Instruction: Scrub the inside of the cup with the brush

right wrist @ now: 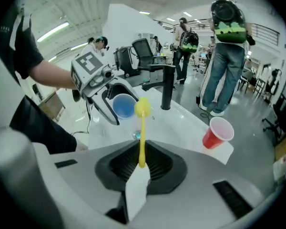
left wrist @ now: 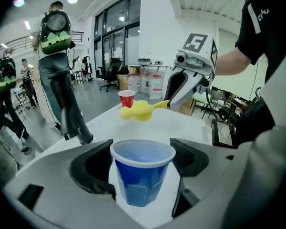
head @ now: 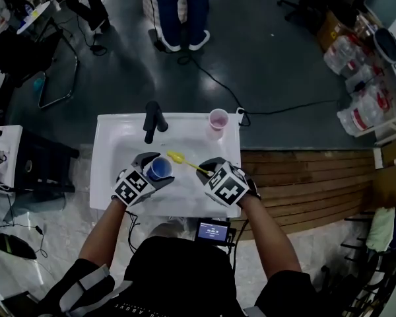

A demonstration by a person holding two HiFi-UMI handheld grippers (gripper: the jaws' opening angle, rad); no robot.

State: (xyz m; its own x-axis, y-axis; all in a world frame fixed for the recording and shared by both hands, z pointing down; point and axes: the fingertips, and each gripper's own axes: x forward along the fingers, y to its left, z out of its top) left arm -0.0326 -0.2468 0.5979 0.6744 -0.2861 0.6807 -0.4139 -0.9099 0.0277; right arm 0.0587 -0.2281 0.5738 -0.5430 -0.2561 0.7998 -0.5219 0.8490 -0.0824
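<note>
Cup (left wrist: 140, 185) upright in left claw (left wrist: 142, 159) | brush (right wrist: 142, 132) clamped in right claw (right wrist: 141, 163)

cup (left wrist: 143, 180) blue | brush (right wrist: 142, 130) yellow | 2nd cup (right wrist: 218, 133) red | sink (head: 105, 177) white | tap (head: 152, 121) black | floor (head: 264, 51) dk grey

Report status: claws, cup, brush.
Left claw shut on blue cup. Right claw shut on yellow brush, head outside cup. Red cup stands off on sink corner.

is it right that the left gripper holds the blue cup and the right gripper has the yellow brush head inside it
No. The head of the yellow brush is outside the blue cup, beyond its rim, as the left gripper view shows. The left gripper does hold the cup and the right gripper the brush.
</note>
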